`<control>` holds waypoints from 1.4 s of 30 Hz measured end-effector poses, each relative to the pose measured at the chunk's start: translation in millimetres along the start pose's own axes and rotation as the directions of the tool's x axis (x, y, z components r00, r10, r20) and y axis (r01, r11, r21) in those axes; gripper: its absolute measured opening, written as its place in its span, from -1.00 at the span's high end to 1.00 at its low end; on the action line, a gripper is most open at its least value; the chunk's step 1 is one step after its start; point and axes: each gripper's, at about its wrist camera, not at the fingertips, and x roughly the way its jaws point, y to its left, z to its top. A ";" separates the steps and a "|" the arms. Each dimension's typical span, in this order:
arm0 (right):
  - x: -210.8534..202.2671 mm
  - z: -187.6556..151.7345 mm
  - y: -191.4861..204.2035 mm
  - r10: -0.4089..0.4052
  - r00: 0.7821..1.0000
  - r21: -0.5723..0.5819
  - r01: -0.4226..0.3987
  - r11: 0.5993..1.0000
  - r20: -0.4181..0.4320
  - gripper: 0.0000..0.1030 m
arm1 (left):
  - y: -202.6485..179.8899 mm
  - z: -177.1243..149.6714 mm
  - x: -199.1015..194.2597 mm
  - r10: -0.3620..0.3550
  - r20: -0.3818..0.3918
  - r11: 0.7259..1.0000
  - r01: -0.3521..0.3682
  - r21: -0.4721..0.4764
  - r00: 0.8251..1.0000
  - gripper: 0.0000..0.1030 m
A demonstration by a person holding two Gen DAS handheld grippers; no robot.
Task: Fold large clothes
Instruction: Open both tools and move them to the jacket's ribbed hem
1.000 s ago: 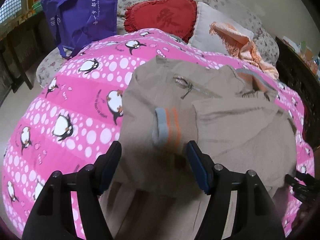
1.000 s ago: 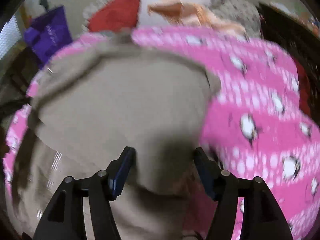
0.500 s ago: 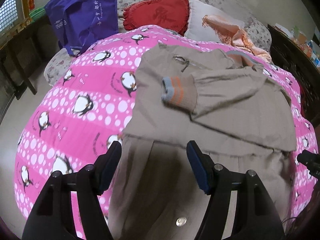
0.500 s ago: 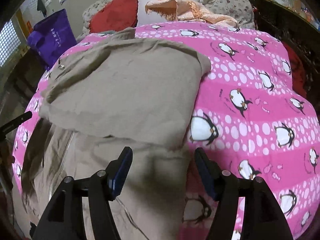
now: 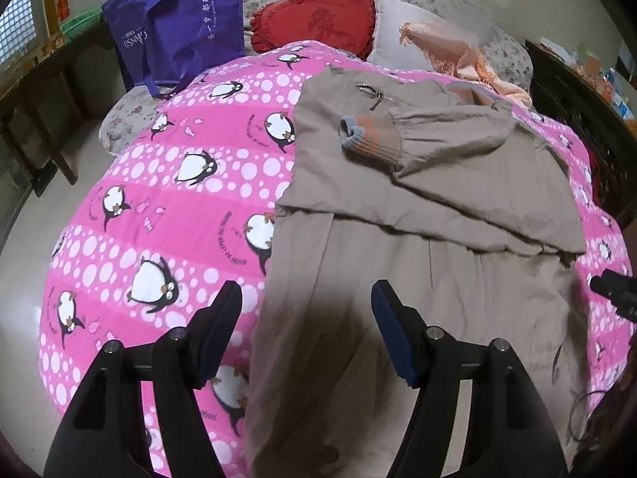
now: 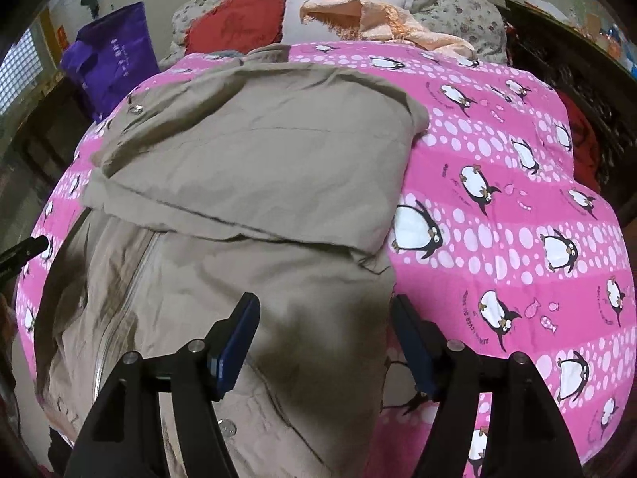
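Both tools [image 5: 305, 298] [image 6: 324, 310] apparently empty above jacket [image 5: 418, 199]

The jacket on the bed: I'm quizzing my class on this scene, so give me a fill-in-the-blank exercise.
1. The tan jacket lies on a pink blanket printed with ____.
2. The sleeve cuff has grey and ____ stripes.
3. The bag beside the bed is ____.
4. Both the left hand-held gripper and the right hand-held gripper are ____.

Missing words: penguins; orange; purple; open
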 end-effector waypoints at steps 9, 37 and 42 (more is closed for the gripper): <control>-3.2 -10.2 5.5 0.007 1.000 -0.007 -0.007 1.000 -0.012 -0.38 | -0.2 -13.9 -2.8 -0.001 -0.019 1.000 0.001 0.018 1.000 -0.30; -14.1 -40.5 15.8 -0.002 0.999 -0.034 0.001 0.999 -0.047 -0.43 | 22.5 -48.7 -25.7 0.003 -0.040 1.000 -0.003 0.009 0.999 -0.30; -16.4 -45.2 17.5 0.001 0.999 -0.040 -0.003 0.999 -0.054 -0.45 | 24.2 -55.9 -27.9 0.001 -0.050 1.000 0.000 0.012 0.999 -0.30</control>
